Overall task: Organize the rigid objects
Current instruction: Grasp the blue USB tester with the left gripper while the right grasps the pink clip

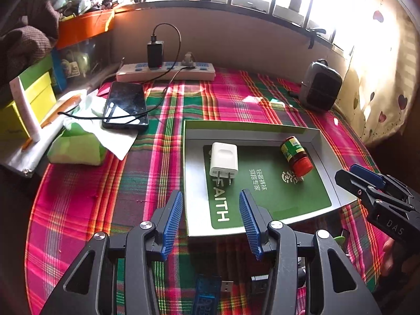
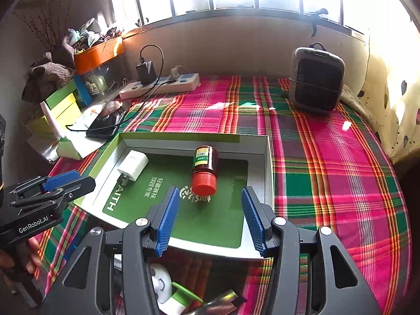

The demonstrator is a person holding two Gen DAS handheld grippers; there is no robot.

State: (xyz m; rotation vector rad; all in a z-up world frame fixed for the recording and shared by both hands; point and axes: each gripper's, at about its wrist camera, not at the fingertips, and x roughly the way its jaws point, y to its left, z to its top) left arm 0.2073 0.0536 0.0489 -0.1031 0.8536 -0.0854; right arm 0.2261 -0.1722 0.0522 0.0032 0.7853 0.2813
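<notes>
Left wrist view: left gripper (image 1: 211, 216) spread and empty over the near edge of the tray (image 1: 325, 144); white charger (image 1: 224, 158) and red-capped bottle (image 1: 296, 155) lie inside.
Right wrist view: right gripper (image 2: 208, 216) spread, empty, facing the bottle (image 2: 206, 169).
Risk: the bottle lies on its side and may roll if a finger nudges it.
</notes>
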